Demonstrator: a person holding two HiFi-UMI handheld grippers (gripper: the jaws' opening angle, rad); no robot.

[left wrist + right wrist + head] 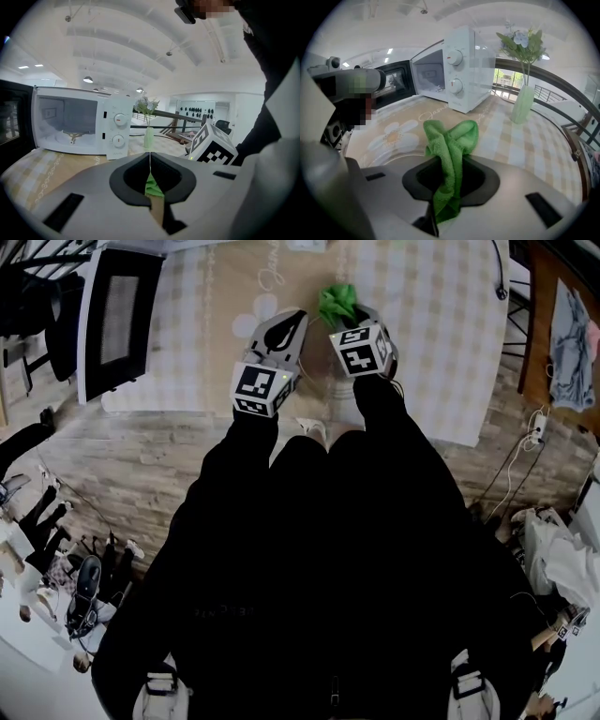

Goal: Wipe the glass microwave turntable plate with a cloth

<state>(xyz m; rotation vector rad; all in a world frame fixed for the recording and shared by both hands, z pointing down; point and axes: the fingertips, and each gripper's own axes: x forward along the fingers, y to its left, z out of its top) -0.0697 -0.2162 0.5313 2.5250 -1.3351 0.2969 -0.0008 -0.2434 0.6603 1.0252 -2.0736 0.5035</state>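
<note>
A green cloth [451,140] is bunched between the jaws of my right gripper [450,161], which is shut on it. It also shows as a green tuft [337,302] over the table in the head view. A faint curved rim of the clear glass plate [389,161] lies on the flowered tablecloth just under and left of that gripper. My left gripper [150,158] is beside the right one. Its jaws are shut with only a hairline between the tips, and I see nothing held. Through the gap behind the tips a bit of the cloth [152,185] shows.
A white microwave [79,126] stands on the table at the far left with its door [117,320] open and its cavity bare except for the roller ring. A pale green vase with flowers [524,101] stands to the right of it. The table's front edge [187,413] is close to me.
</note>
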